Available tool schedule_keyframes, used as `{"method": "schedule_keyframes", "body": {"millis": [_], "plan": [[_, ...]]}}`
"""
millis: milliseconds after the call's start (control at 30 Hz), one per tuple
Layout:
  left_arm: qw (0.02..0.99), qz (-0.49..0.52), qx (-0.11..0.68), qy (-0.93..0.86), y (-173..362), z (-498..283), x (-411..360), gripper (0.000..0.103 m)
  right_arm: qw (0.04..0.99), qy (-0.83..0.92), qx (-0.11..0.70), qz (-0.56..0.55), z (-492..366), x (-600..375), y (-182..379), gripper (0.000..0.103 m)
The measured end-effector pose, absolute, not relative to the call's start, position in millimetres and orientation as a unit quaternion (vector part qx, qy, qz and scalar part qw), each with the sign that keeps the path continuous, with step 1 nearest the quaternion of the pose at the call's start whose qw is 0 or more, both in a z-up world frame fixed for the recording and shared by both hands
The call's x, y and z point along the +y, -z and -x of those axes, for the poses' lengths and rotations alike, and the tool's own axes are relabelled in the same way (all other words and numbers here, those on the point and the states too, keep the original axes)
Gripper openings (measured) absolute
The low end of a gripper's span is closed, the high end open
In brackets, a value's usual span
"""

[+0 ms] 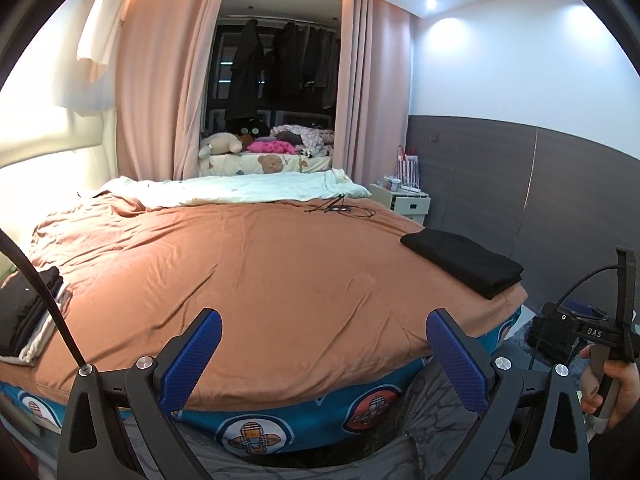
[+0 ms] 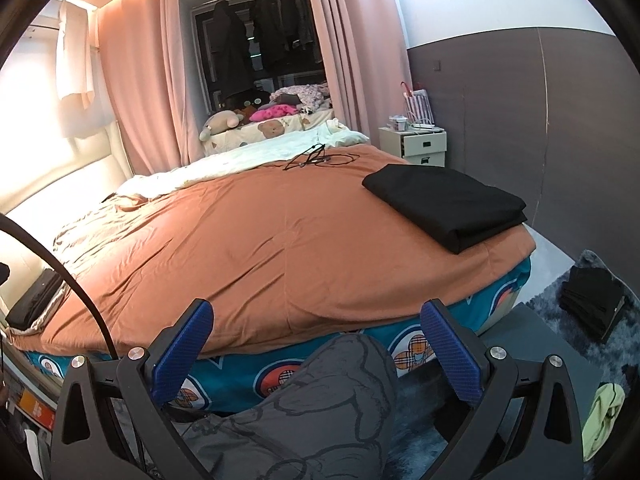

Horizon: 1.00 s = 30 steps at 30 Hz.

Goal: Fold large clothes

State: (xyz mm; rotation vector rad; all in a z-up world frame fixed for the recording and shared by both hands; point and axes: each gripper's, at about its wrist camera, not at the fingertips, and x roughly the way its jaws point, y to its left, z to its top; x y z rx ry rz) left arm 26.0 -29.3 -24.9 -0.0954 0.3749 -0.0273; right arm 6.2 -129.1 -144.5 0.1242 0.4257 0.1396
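One bed (image 1: 256, 264): its orange cover lies smooth and bare in the middle, likely kept free as the folding surface.
Folded black garment (image 2: 448, 206): squared up at the bed's right corner, out of the way, apparently finished.
Stack of dark clothes (image 1: 24, 316): at the left edge, within reach.
Left gripper (image 1: 324, 360): released, jaws wide, holding nothing.
Right gripper (image 2: 316, 350): likewise spread and empty, hovering before the bed edge.

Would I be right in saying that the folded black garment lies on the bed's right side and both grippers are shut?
Not quite: both views show the left gripper and right gripper open and empty. The folded black garment does lie on the bed's right side.
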Motion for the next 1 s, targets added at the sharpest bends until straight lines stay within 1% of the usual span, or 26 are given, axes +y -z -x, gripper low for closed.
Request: {"method": "schedule_keyframes", "body": {"millis": [1000], "plan": [[0.98, 0.053, 0.189, 0.014, 28.9, -25.2, -28.2, 0.103, 0.971, -0.075, 0.216, -0.066, -3.6, -127.9, 143.3, 0.103]]}}
